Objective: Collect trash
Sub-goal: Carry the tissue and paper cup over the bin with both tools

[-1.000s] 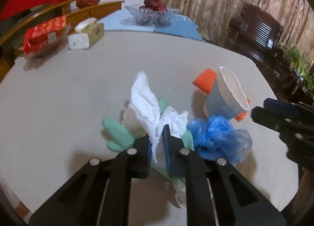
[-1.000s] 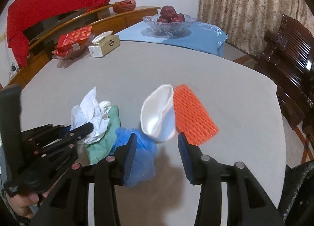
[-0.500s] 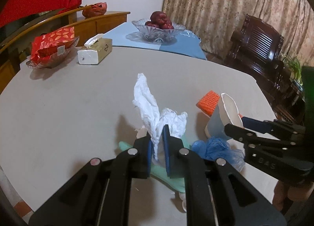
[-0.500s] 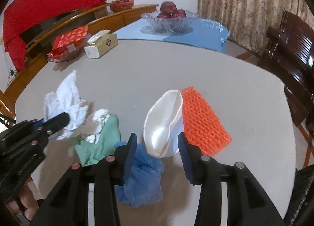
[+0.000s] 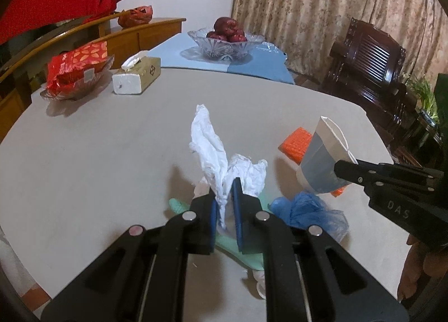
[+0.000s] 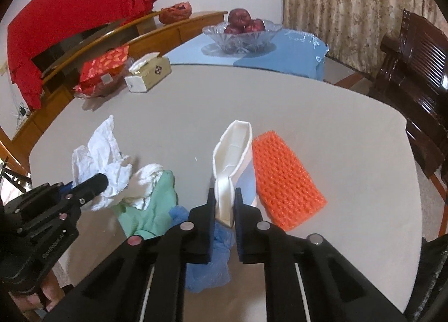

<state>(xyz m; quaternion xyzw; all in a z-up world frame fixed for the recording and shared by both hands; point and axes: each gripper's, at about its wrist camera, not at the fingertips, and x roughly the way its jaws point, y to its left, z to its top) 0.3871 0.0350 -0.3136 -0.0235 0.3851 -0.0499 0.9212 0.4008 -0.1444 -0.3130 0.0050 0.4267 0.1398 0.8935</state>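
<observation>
Fingers (image 5: 210, 210) of our left gripper (image 5: 224, 204) are pinching a crumpled white tissue (image 5: 214, 154), which is sticking up out of the jaws above the table (image 5: 98, 159). Our right gripper (image 6: 225, 206) is squeezing a paper cup (image 6: 233, 148) flat between its pads, the cup's crushed mouth pointing away from us; in the left view that cup (image 5: 322, 159) is hanging clear of the tabletop at the right gripper's tip. We are holding both pieces over the rest of the trash: a green glove (image 6: 152, 204) with another white wad (image 6: 148, 179) lying on it, a blue plastic bag (image 6: 208, 268) just beside the glove and under the right gripper, and an orange foam net (image 6: 285, 179) lying flat on the table to the right of the cup. Farther back on the table a tissue box (image 5: 137, 75), a red packet (image 5: 75, 66) in a glass dish and a fruit bowl (image 5: 225, 43) on a blue mat (image 5: 252, 63) are standing well apart from the trash.
</observation>
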